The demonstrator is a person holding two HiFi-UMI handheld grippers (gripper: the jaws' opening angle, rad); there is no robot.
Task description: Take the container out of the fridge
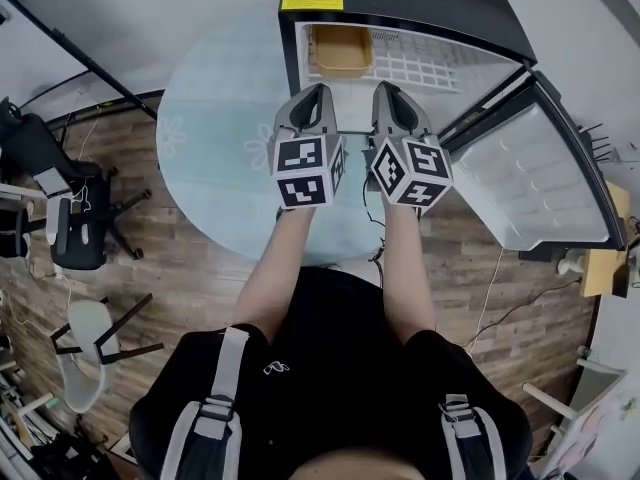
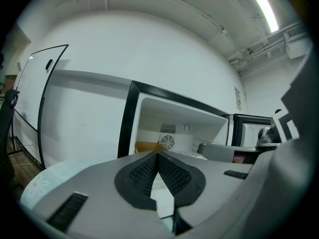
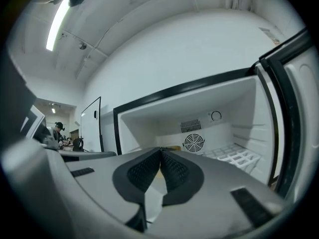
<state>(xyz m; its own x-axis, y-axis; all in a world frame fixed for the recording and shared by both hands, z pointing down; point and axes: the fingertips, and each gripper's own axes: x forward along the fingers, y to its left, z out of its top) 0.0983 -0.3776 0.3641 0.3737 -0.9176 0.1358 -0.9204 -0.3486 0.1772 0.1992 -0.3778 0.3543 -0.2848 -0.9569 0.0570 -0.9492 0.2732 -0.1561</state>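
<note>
A small black fridge (image 1: 400,8) stands open, its door (image 1: 540,178) swung out to the right. A tan container (image 1: 338,50) sits inside at the left on the white wire shelf (image 1: 420,63). My left gripper (image 1: 318,93) and right gripper (image 1: 385,93) hover side by side just in front of the fridge opening, both shut and empty. In the left gripper view the container (image 2: 147,146) peeks above the closed tips of the left gripper (image 2: 157,154). The right gripper (image 3: 160,150) points into the fridge, with only a sliver of the container (image 3: 173,147) showing.
A round pale-blue rug (image 1: 220,158) lies before the fridge on the wood floor. Office chairs (image 1: 60,218) stand at the left. A cable (image 1: 490,308) trails on the floor at the right. A whiteboard (image 2: 35,98) stands left of the fridge.
</note>
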